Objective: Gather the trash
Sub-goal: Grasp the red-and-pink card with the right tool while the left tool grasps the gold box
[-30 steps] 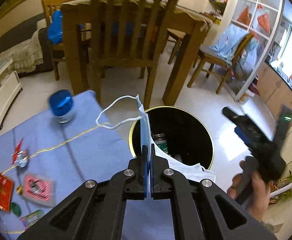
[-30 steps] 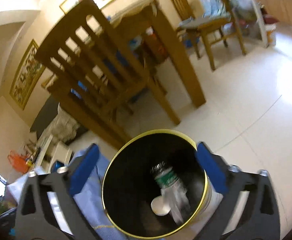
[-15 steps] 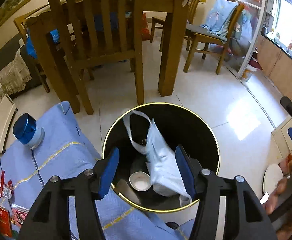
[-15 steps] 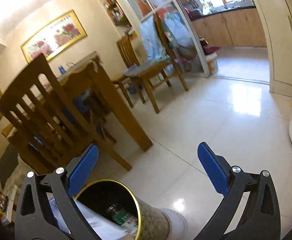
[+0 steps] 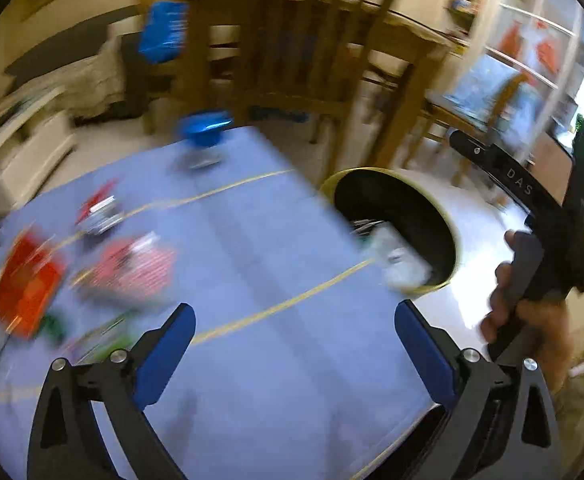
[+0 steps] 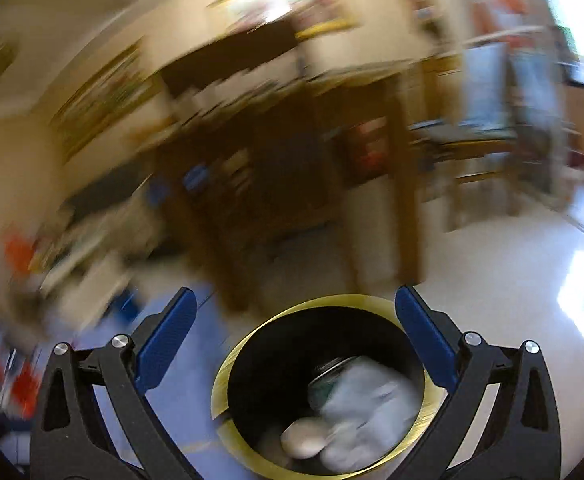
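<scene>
Two grippers show in these blurred views. The left gripper [image 5: 294,330] hangs over a blue tablecloth [image 5: 252,248]; its jaws are opening and already stand wide apart, with nothing between the blue pads. The right gripper [image 6: 292,322] also has its jaws spread wide and holds nothing; it looks down on a black trash bin [image 6: 320,384] with a gold rim, which sits on the pale floor just beside the cloth's edge. In the left wrist view the same bin [image 5: 396,216] lies past the far right edge of the cloth, and a hand [image 5: 532,308] grips the right gripper's black handle to the right of it.

Inside the bin lie a crumpled white face mask [image 6: 368,412], a green-labelled bottle [image 6: 324,380] partly under it, and a small whitish round object [image 6: 302,442].

On the cloth's left part lie smeared wrappers: a red-orange packet [image 5: 24,284], a pink-and-white one [image 5: 132,268] and a small red-and-silver piece [image 5: 100,212]. A blue-lidded jar [image 5: 204,140] stands near the far edge.
</scene>
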Tool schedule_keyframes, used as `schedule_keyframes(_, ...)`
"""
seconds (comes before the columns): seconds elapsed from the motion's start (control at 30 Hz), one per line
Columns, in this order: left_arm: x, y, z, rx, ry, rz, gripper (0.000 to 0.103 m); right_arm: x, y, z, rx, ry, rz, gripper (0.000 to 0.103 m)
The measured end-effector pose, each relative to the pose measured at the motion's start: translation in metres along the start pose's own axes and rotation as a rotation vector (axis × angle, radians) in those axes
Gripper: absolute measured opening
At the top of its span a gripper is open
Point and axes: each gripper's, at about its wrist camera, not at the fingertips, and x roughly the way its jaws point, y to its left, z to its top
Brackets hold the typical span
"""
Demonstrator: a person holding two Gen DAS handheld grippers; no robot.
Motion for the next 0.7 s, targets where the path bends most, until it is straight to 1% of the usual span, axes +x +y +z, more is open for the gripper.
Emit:
schedule_keyframes(0.03,-0.011,0.023,-0.012,-0.025,-0.005,0.040,0.096,0.004,0.017,-0.003,-0.034,0.039,0.048,0.098)
schedule_keyframes(0.07,-0.020,0.042,-0.020,-0.047,-0.012,0.084,0.096,0.007,0.036,-0.009,-0.062,0.081,0.119,0.098)
schedule_keyframes(0.1,-0.030,0.061,-0.029,-0.073,-0.024,0.143,0.096,0.010,0.061,-0.017,-0.094,0.133,0.217,0.098)
schedule_keyframes(0.13,-0.042,0.084,-0.039,-0.103,-0.038,0.201,0.096,0.010,0.080,-0.020,-0.122,0.154,0.249,0.098)
schedule_keyframes(0.2,-0.061,0.122,-0.055,-0.155,-0.052,0.254,0.096,0.015,0.122,-0.030,-0.222,0.194,0.339,0.098)
schedule_keyframes(0.23,-0.072,0.142,-0.064,-0.190,-0.061,0.282,0.096,0.023,0.148,-0.036,-0.289,0.261,0.433,0.098)
schedule_keyframes(0.3,-0.088,0.171,-0.078,-0.251,-0.070,0.306,0.096,0.044,0.191,-0.045,-0.377,0.394,0.627,0.098)
schedule_keyframes(0.33,-0.096,0.187,-0.087,-0.288,-0.070,0.311,0.096,0.051,0.207,-0.049,-0.426,0.426,0.666,0.098)
schedule_keyframes(0.37,-0.102,0.199,-0.094,-0.319,-0.071,0.310,0.096,0.061,0.225,-0.053,-0.503,0.448,0.659,0.097)
schedule_keyframes(0.43,-0.111,0.216,-0.107,-0.374,-0.078,0.308,0.096,0.080,0.252,-0.062,-0.648,0.483,0.589,0.097)
schedule_keyframes(0.5,-0.116,0.226,-0.118,-0.404,-0.084,0.308,0.096,0.093,0.268,-0.072,-0.717,0.536,0.613,0.094)
schedule_keyframes(0.57,-0.120,0.233,-0.123,-0.420,-0.084,0.304,0.096,0.099,0.282,-0.081,-0.784,0.571,0.628,0.094)
schedule_keyframes(0.67,-0.115,0.236,-0.126,-0.426,-0.077,0.298,0.096,0.111,0.303,-0.100,-0.887,0.613,0.592,0.094)
schedule_keyframes(0.7,-0.114,0.234,-0.127,-0.427,-0.077,0.297,0.096,0.116,0.304,-0.106,-0.902,0.630,0.585,0.086)
